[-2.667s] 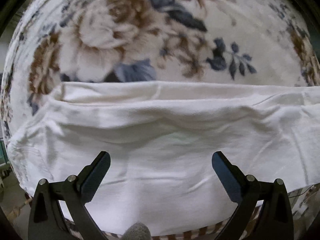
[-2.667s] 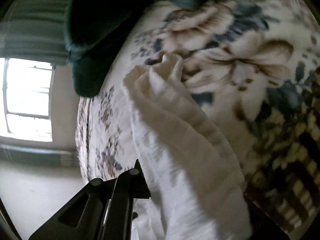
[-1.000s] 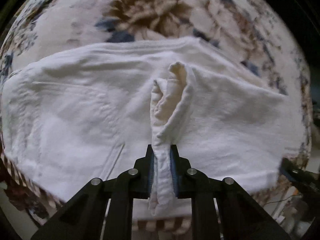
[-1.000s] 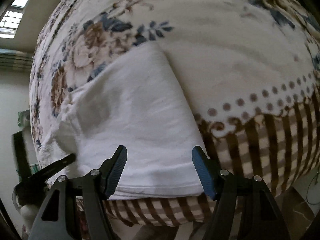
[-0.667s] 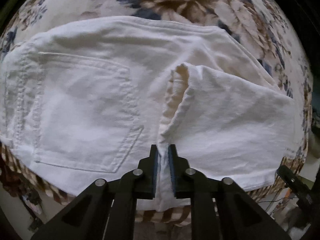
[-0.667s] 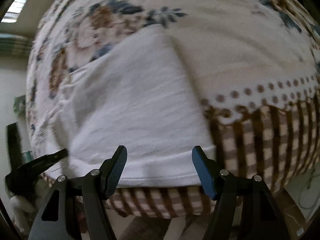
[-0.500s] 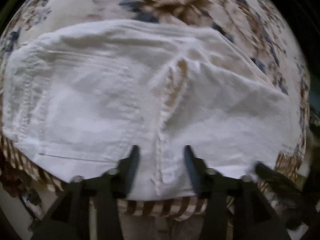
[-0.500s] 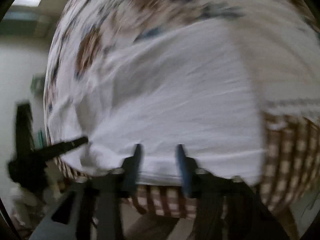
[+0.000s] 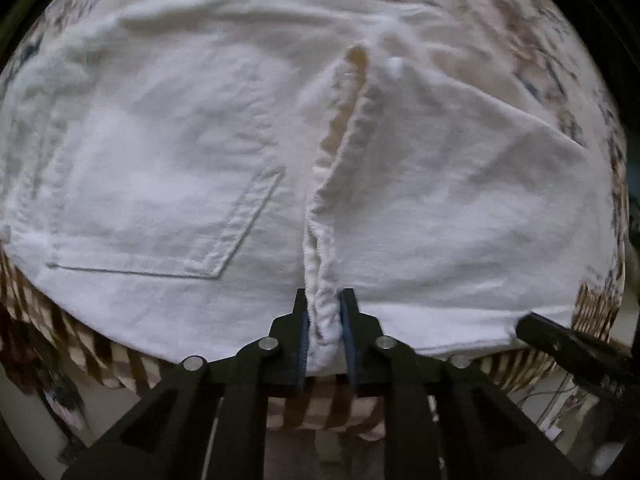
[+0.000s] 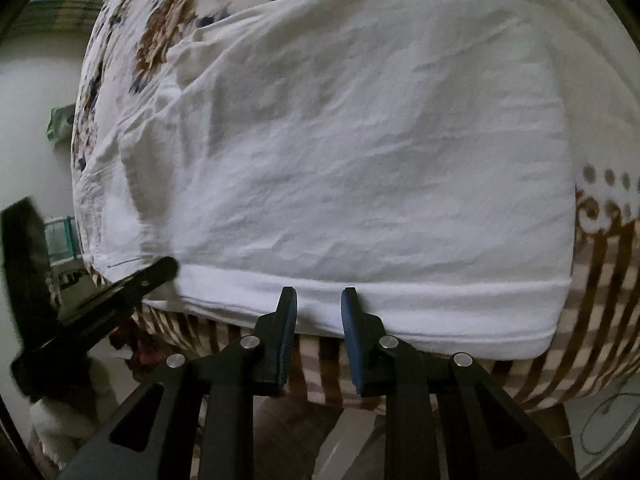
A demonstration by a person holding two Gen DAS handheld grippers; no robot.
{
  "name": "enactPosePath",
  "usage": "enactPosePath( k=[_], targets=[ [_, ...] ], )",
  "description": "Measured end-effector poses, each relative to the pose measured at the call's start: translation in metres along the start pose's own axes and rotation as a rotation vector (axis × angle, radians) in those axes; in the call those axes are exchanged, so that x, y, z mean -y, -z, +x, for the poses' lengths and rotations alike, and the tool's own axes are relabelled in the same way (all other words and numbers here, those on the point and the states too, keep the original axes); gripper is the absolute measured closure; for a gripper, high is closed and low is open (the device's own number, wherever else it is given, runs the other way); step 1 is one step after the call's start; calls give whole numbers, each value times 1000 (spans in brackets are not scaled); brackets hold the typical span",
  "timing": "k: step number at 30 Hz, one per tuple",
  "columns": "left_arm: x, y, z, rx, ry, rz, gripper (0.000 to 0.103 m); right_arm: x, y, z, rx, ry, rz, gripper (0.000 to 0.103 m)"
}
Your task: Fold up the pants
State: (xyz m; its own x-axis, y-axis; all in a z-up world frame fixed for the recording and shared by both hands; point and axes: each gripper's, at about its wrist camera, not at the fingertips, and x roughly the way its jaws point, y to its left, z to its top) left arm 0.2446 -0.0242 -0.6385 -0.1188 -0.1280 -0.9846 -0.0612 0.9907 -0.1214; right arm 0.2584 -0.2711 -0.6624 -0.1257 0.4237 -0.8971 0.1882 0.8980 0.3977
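Observation:
White pants point(image 9: 168, 168) lie folded on a flowered bedspread, back pocket point(image 9: 160, 200) up at the left. My left gripper point(image 9: 325, 320) is shut on the pants' thick hem seam point(image 9: 324, 272) at the near edge. In the right wrist view the folded pants point(image 10: 340, 152) fill the middle. My right gripper point(image 10: 319, 304) has its jaws close together at the near folded edge point(image 10: 400, 304), with a gap showing between them; whether cloth is pinched I cannot tell. The left gripper's arm point(image 10: 120, 292) shows at the left.
The bedspread point(image 9: 540, 60) has brown and blue flowers, with a brown striped border point(image 10: 600, 280) hanging over the near bed edge. The right gripper's tip point(image 9: 560, 340) shows at the lower right. Floor and a pale wall point(image 10: 36, 100) lie beyond the bed.
My left gripper let go of the hem, opened, then shut on it again at the near edge. My right gripper went from wide open to nearly closed at the folded edge.

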Motion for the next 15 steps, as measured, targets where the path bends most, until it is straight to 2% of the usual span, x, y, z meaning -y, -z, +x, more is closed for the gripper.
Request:
enactPosePath(
  k=[2,3,4,5,6,7,8,10,12,13,14,15],
  targets=[
    [0,-3,-6,-20,15,-5,82,0,1,-3,-12,28,6,77],
    [-3,-4,-12,-11,16,-17,78,-3,-1,-3,-9,44,10,72],
    [-8,-7,-20,5,-2,-27,69,-7,-2,-7,11,87,12,64],
    [-12,-12,-31,32,-16,-32,62,-11,-2,-11,33,132,7,38],
    [-13,-13,-39,63,-17,-32,43,-17,-3,-15,65,189,-4,15],
    [-13,-16,-47,97,-24,-33,23,-22,-3,-19,96,236,-15,13],
    [-12,-21,-53,135,-18,-37,20,-25,-4,-22,114,263,-21,13],
    [-9,-33,-57,173,-2,-47,21,-28,-6,-22,135,300,-3,13],
    [-15,-50,-48,217,14,-87,21,-25,-9,-18,124,296,37,13],
    [-13,-53,-44,225,17,-92,32,-24,-11,-15,117,291,58,13],
    [-12,-67,-34,217,15,-86,48,-20,-13,-12,111,289,81,13],
    [-13,-79,-23,201,32,-84,72,-18,-15,-9,109,293,98,13]
  ],
)
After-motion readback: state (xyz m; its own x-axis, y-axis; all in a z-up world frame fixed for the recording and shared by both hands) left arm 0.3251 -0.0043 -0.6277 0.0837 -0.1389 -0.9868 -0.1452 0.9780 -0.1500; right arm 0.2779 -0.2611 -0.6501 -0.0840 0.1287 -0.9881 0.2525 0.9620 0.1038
